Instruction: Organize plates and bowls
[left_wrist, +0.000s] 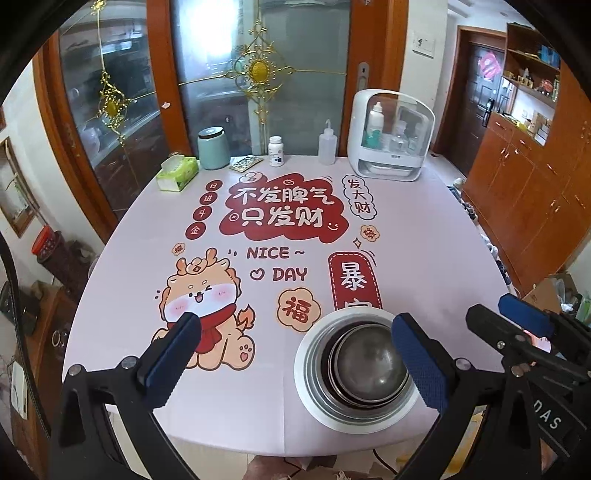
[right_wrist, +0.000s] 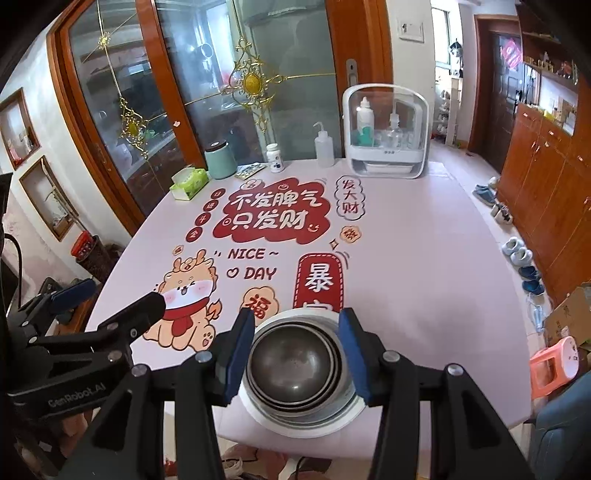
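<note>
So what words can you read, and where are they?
"NICE ~ DAY": tablecloth.
"不发脾气 只发财": red cloud on it.
"发大财": bubble.
"福": flower badge.
"GenRobot.AI": left gripper.
Pill bottle label: too small to read.

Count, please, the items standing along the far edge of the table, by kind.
Bottles: 2, a white pill bottle and a squeeze bottle
Canister: 1, teal
Tissue box: 1, green
Blister pack: 1
Storage case: 1, white
Total: 6
</note>
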